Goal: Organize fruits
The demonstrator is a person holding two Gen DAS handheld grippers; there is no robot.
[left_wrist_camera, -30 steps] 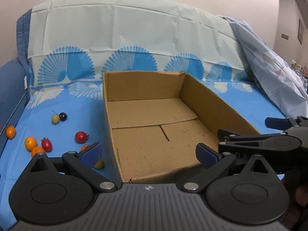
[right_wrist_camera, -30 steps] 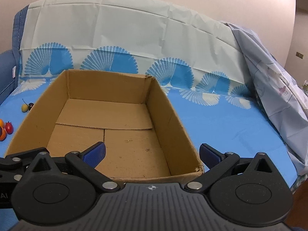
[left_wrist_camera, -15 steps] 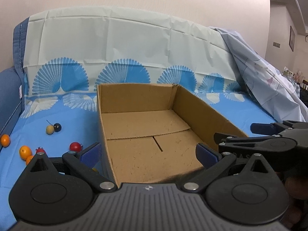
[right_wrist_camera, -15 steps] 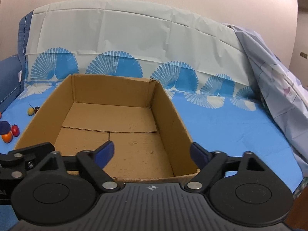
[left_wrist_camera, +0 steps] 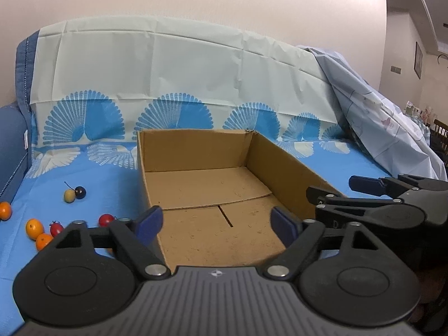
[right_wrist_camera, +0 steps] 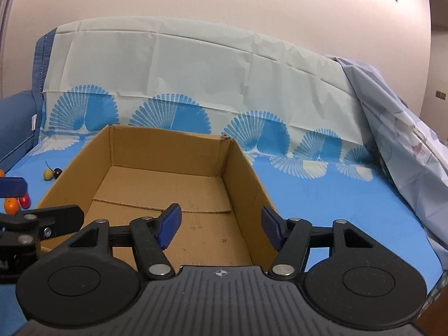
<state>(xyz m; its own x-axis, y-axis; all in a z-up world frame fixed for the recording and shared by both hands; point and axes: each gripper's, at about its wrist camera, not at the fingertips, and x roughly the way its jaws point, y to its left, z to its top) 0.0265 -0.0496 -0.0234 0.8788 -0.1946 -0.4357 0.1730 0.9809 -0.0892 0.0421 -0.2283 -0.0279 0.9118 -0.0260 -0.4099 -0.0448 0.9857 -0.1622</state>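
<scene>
An empty brown cardboard box (left_wrist_camera: pixel 196 151) (right_wrist_camera: pixel 173 151) lies open on the blue patterned cloth. Left of it are small fruits: a yellow and a dark berry on a stem (left_wrist_camera: pixel 74 194) (right_wrist_camera: pixel 51 174), orange ones (left_wrist_camera: pixel 35 228) (right_wrist_camera: pixel 10 205) and red ones (left_wrist_camera: pixel 105 219) (right_wrist_camera: pixel 24 200). My left gripper (left_wrist_camera: pixel 217 225) hovers over the box's near end, jaws closing with nothing between them. My right gripper (right_wrist_camera: pixel 221 228) hovers over the box's near right part, jaws also closing on nothing. Each gripper shows at the other view's edge.
The blue cloth (right_wrist_camera: pixel 322 196) with fan prints covers a sofa seat and backrest. A pale sheet (left_wrist_camera: pixel 378 117) is draped at the right. The blue sofa arm (left_wrist_camera: pixel 11 145) bounds the left side.
Both grippers' jaws have narrowed. Both views have tilted up slightly, so the box and fruits sit lower in frame.
</scene>
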